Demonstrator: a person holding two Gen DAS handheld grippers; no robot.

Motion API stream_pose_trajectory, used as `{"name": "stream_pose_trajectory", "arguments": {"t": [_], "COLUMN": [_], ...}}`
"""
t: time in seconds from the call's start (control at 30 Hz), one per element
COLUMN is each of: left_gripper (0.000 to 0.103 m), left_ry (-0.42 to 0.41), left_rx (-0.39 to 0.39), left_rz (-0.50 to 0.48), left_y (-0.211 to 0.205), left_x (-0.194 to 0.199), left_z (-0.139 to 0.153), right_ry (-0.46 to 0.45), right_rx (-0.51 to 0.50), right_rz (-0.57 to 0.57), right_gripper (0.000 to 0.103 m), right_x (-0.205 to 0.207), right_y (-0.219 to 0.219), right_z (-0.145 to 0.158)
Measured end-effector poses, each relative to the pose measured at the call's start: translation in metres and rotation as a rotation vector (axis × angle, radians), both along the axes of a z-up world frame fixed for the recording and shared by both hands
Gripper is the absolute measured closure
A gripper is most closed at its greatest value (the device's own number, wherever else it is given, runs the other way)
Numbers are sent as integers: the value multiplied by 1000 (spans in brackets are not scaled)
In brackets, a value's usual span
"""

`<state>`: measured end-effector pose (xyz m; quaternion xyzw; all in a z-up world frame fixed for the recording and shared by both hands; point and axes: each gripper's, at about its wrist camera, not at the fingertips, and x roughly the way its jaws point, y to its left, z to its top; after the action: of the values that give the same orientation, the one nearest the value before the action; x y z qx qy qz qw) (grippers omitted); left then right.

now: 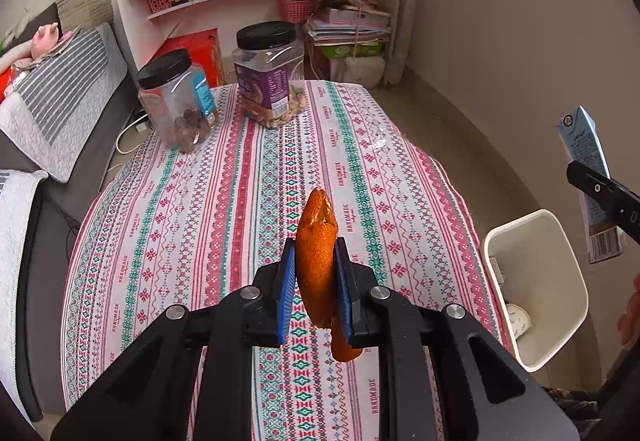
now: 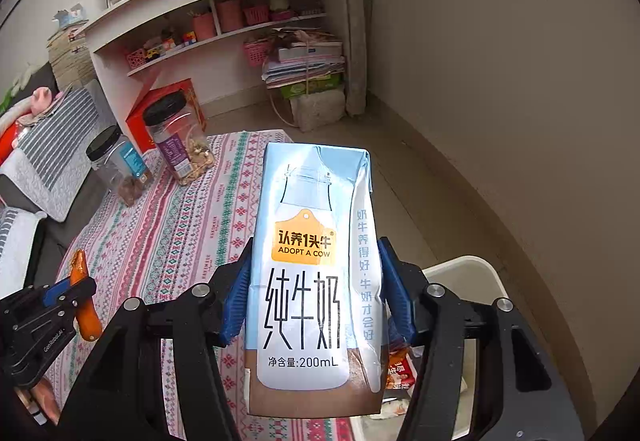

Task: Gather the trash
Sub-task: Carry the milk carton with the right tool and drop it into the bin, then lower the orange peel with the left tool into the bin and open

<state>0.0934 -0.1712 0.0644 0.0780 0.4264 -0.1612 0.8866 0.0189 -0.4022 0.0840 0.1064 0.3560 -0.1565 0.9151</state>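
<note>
Both loads pinched: left gripper (image 1: 316, 277) on orange peel (image 1: 317, 253), right gripper (image 2: 314, 293) on milk carton (image 2: 312, 281); I risk dropping peel short of bin (image 1: 560, 225) off the worktop's right edge.

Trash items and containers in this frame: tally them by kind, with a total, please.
Orange peel, clamped in the left gripper: 1
Milk carton, clamped in the right gripper: 1
Black-lidded plastic jars on the table, and: 2
White bin beside the table: 1
Total: 5

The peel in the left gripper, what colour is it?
Orange. The peel shows best in the left wrist view, pinched between the left gripper's blue pads.
</note>
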Motion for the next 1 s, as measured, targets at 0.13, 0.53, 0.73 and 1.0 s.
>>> {"name": "stream_pose_trajectory", "arguments": {"t": [0.13, 0.53, 0.73, 1.0], "left_gripper": [84, 84, 84, 82], "left_ry": [1, 10, 17, 47], "left_rx": [-9, -22, -58, -141], "left_rz": [-36, -195, -288, -388], "left_y": [-20, -94, -130, -183], "left_x": [-6, -39, -58, -82], "left_z": [2, -3, -2, 5], "right_ry": [4, -43, -120, -201], "right_rx": [-4, 25, 88, 73], "right_rz": [-67, -245, -338, -443], "right_gripper": [48, 31, 23, 13], "right_x": [-22, -86, -109, -132], "right_y": [-27, -92, -118, -133], "right_z": [-1, 5, 15, 31]}}
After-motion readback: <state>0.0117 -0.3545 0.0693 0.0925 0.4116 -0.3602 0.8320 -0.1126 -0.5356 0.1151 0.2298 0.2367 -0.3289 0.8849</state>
